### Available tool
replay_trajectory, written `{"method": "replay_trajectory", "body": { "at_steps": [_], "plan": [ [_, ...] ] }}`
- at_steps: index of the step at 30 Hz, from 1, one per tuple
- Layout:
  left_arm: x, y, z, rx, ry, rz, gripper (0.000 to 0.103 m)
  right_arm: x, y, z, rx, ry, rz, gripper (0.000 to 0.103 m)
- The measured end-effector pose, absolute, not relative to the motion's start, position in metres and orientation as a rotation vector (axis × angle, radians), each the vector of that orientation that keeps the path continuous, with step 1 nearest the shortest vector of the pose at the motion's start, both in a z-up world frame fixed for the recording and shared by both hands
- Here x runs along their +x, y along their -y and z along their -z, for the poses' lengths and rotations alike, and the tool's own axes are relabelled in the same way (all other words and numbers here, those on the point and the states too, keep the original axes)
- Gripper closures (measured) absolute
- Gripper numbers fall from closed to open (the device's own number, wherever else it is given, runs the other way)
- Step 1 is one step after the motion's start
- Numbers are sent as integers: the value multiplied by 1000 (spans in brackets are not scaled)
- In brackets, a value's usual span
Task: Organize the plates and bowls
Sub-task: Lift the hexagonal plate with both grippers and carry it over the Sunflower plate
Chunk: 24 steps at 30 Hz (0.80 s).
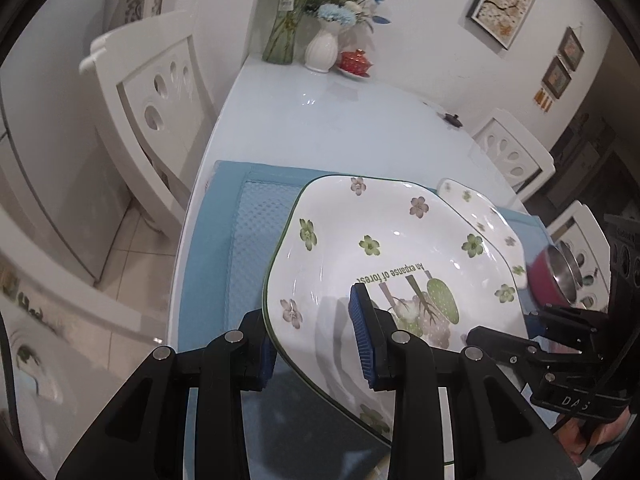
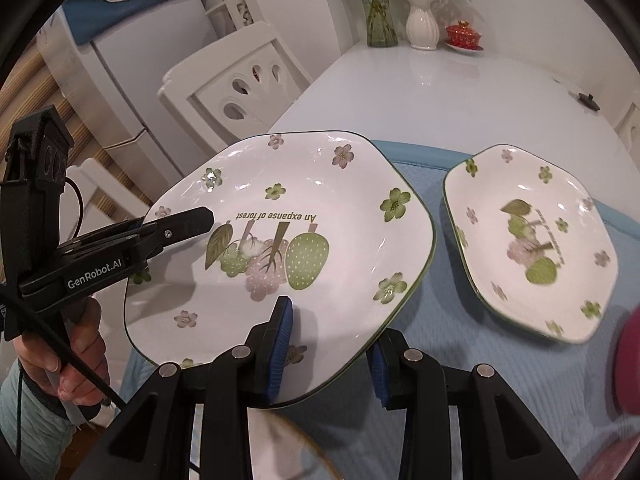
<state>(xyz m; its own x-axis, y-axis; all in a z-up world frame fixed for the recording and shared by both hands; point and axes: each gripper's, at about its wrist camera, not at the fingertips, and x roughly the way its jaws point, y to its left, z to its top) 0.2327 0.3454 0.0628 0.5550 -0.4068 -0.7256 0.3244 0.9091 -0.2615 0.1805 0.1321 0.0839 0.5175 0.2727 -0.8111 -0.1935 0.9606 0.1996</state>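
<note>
A large white plate with green flowers and the words "An expanse of forest" is held up above the blue mat. My left gripper is shut on its near-left rim, one finger above and one below. My right gripper is shut on its other rim; the plate fills the right wrist view. A smaller matching plate lies on the mat to the right and also shows in the left wrist view. A red bowl with a metal inside sits at the right edge.
The white table carries a green vase, a white vase of flowers and a red lidded cup at its far end. White chairs stand around it. A fridge stands at left.
</note>
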Motion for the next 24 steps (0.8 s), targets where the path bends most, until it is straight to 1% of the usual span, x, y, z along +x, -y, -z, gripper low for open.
{"method": "replay_trajectory", "body": {
  "at_steps": [5,10,18,24],
  "plan": [
    [193,-345,-77,-85,-873,452,74,143,-135,-100,99,-991,-275,70],
    [154,-345,-79,-69,-891,476,74,95,-141,-108,104,-1007,-255,70],
    [97,-346,-58,-59,-981,499,74,30,-148,-91,133,-1082,-225,70],
    [77,-349,-43,-66,-1029,484,74,6,-154,-76,131,-1127,-222,70]
  ]
}}
